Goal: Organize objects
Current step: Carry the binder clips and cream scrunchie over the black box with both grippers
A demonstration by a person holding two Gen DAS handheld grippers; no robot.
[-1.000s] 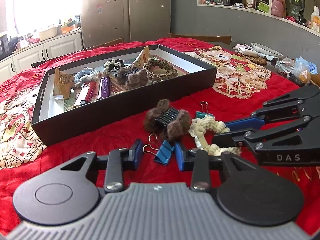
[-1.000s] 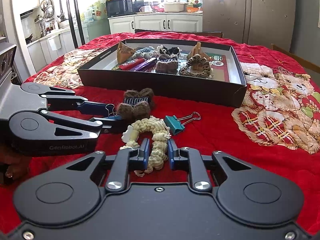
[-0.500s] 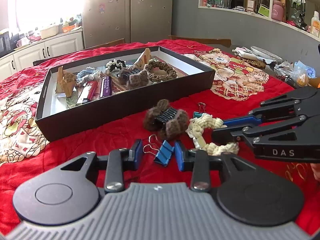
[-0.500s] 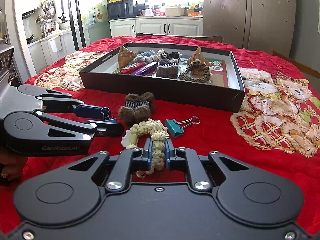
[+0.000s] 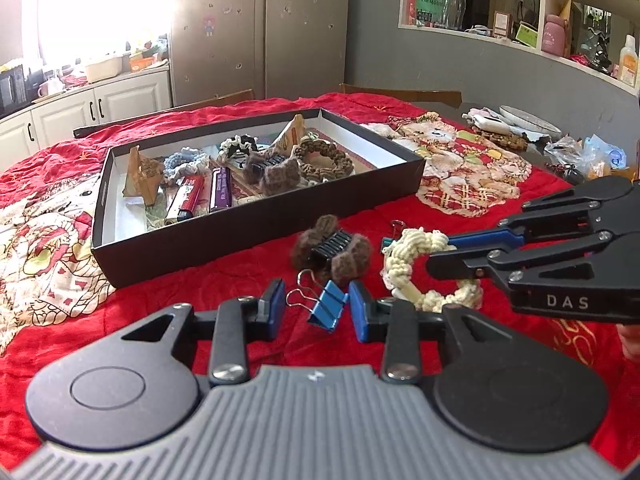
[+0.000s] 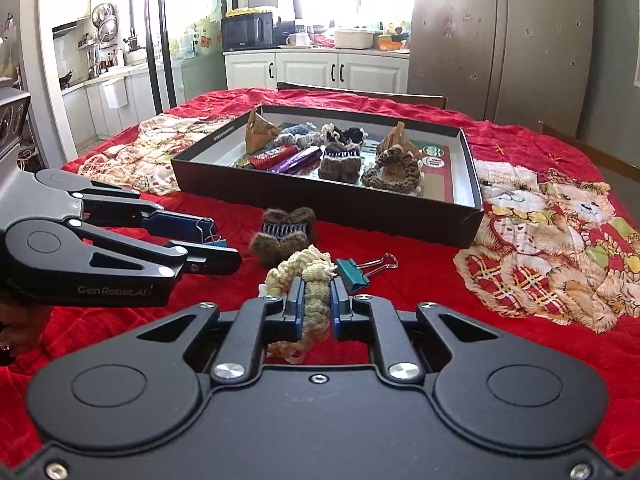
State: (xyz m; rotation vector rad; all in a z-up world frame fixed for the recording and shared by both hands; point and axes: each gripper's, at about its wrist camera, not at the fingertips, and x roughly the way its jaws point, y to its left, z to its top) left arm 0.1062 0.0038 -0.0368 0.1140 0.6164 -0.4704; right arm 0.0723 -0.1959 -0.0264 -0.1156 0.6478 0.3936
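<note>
Fingers (image 6: 339, 300) of right gripper (image 6: 316, 304) hide the clamped cream scrunchie's (image 6: 308, 272) middle.

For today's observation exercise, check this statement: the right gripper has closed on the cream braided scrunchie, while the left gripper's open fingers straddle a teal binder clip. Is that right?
Not quite. The clip between the left gripper's open fingers is the blue binder clip, as the left wrist view shows. The right gripper is indeed closed on the cream braided scrunchie.

Cream knitted-yarn scrunchie (image 6: 310, 280), glossy blue metal binder clip (image 5: 329, 307), matt black cardboard box (image 5: 256, 236).
</note>
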